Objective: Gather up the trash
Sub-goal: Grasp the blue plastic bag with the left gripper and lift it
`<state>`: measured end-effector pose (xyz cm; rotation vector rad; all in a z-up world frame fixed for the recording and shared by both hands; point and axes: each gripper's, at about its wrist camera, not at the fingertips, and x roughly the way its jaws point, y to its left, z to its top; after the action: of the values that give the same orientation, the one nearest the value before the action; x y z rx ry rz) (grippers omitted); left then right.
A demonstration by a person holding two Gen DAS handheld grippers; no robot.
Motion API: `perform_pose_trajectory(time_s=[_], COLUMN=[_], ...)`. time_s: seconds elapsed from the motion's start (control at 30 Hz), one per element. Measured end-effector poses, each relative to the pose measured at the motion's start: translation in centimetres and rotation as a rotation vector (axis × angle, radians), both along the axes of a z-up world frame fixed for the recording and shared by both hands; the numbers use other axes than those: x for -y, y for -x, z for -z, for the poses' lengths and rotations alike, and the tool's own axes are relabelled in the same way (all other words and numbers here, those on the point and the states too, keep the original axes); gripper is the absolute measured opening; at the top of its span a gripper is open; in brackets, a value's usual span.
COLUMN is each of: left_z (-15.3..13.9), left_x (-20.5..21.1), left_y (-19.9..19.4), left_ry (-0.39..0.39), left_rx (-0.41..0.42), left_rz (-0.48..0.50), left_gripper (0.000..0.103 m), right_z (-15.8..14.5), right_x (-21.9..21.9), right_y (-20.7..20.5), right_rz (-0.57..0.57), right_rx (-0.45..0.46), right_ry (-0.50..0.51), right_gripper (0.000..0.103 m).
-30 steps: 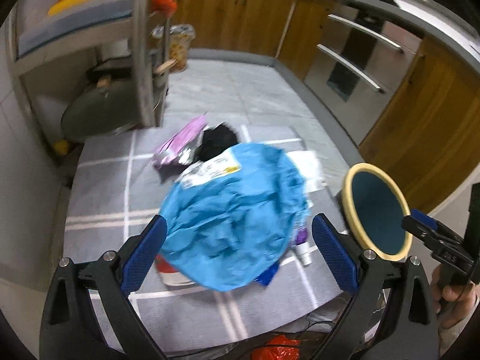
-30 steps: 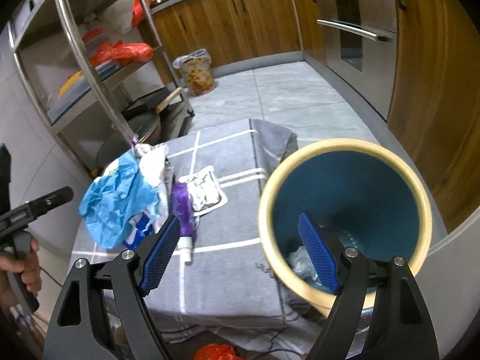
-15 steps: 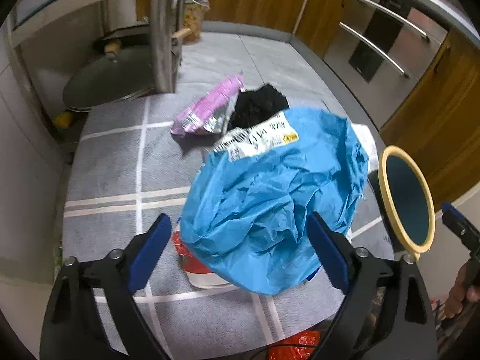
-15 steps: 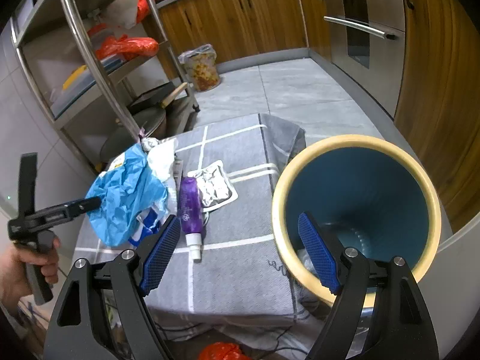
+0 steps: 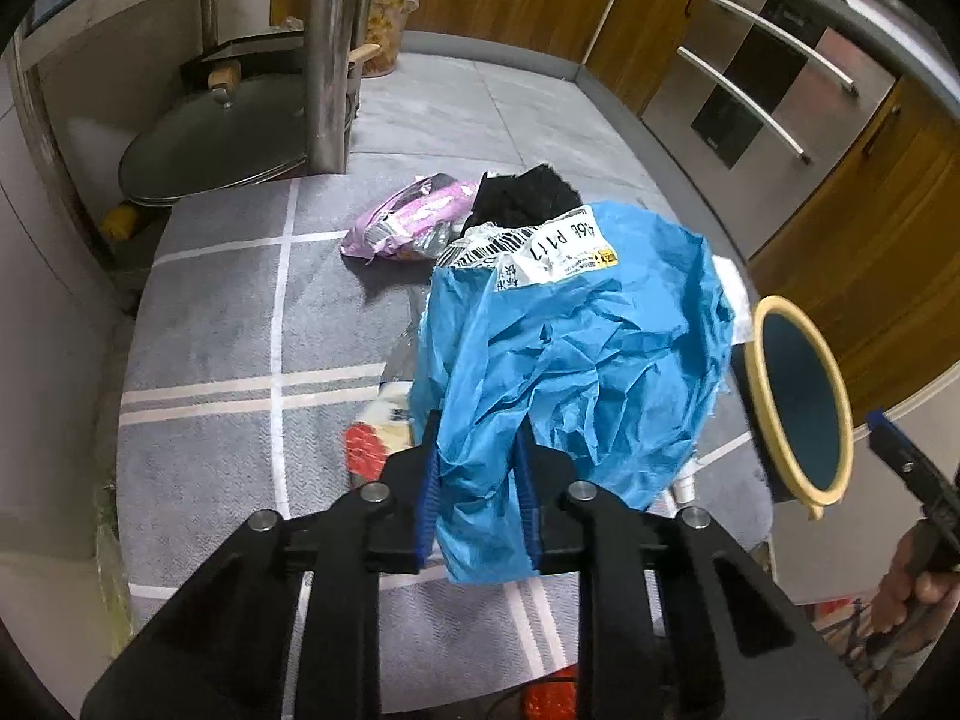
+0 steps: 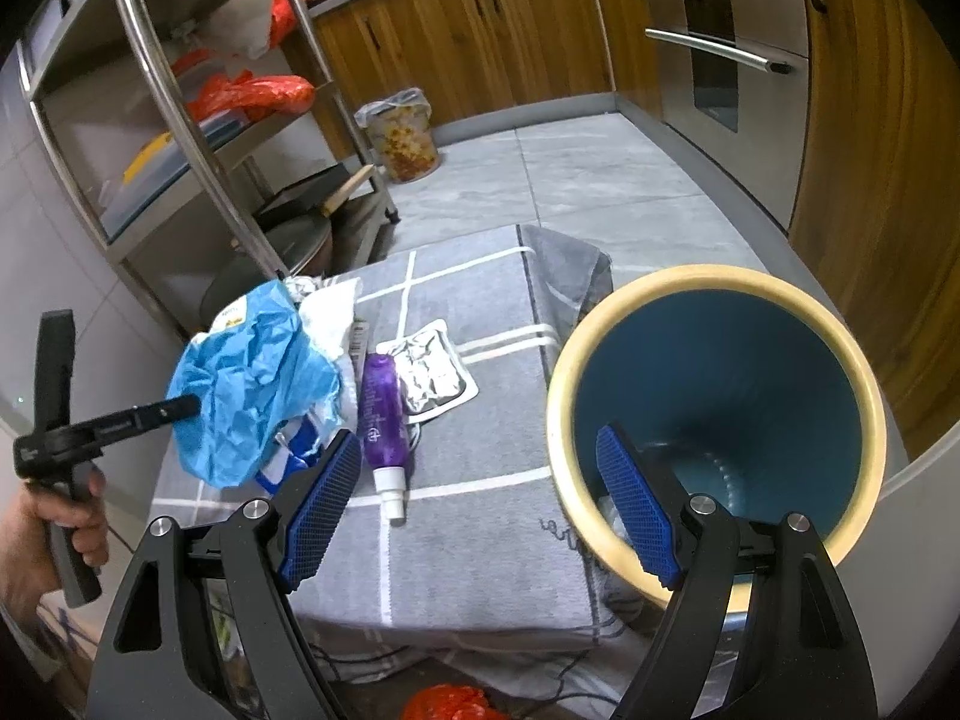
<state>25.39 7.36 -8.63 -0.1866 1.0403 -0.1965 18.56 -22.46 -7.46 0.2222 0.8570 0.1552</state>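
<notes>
2 hand-held grippers in play; the left hand-held gripper (image 5: 477,480) has just been closing, and its blue pads now pinch a fold of the crumpled blue plastic bag (image 5: 576,360), jaws narrow with the plastic squeezed between them; the bag bulges up and ahead of the fingers, a white shipping label (image 5: 558,249) on its far side. Beyond the bag, further from the left fingertips, lie a pink snack wrapper (image 5: 408,222) and a black crumpled piece (image 5: 522,198), the 2 touching; just left of the left finger, a red and cream packet (image 5: 378,432) peeks out from under the bag. All of it sits on the worktop (image 5: 210,330), covered by a grey cloth with white stripes.

Over to the right hand-held gripper (image 6: 480,498); jaws stand wide; its right finger sits inside the mouth of the blue bin with the cream rim (image 6: 720,384), its left finger outside over the cloth, so the near rim lies between them; whether the pads touch the rim I cannot tell. Ahead of the left finger lies a purple spray bottle (image 6: 384,408), nozzle pointing back toward the gripper; just beside it on the right, a silver foil pouch (image 6: 432,378). From this view the blue bag hangs at the far left, a person's hand (image 6: 54,534) gripping the handle of the left tool.
</notes>
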Motion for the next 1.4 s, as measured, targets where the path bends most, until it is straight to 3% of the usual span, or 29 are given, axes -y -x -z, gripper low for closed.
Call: perform_pose_trajectory(time_s=[0.27,0.47,0.87,1.4], left_z=[-2.0,-3.3,-4.7,-6.7], left_x=[-0.9,-1.6,-4.2,-6.5], left_y=[0.8,1.3,2.1,2.6], left_ry=[0.132,0.175,0.308,0.333], left_rx=[0.043,0.078,0.123,0.177], left_rz=[0.013,0.007,-0.028,-0.080], left_gripper=[0.014,0.013,0.013,0.013], right_z=[0.4,0.8,2.8,3.4], right_x=[-1.0,-2.5,-5.4,-10.1], right_y=[-0.3,-0.8,-3.2,-8.6], right_rz=[-0.020,-0.051,-0.118,-0.199], right_rx=[-0.012,-0.024,-0.047,-0.002], right_ry=[0.008,0.008,-0.077,-0.122], right_gripper=[0.081,0.081,0.081,0.084])
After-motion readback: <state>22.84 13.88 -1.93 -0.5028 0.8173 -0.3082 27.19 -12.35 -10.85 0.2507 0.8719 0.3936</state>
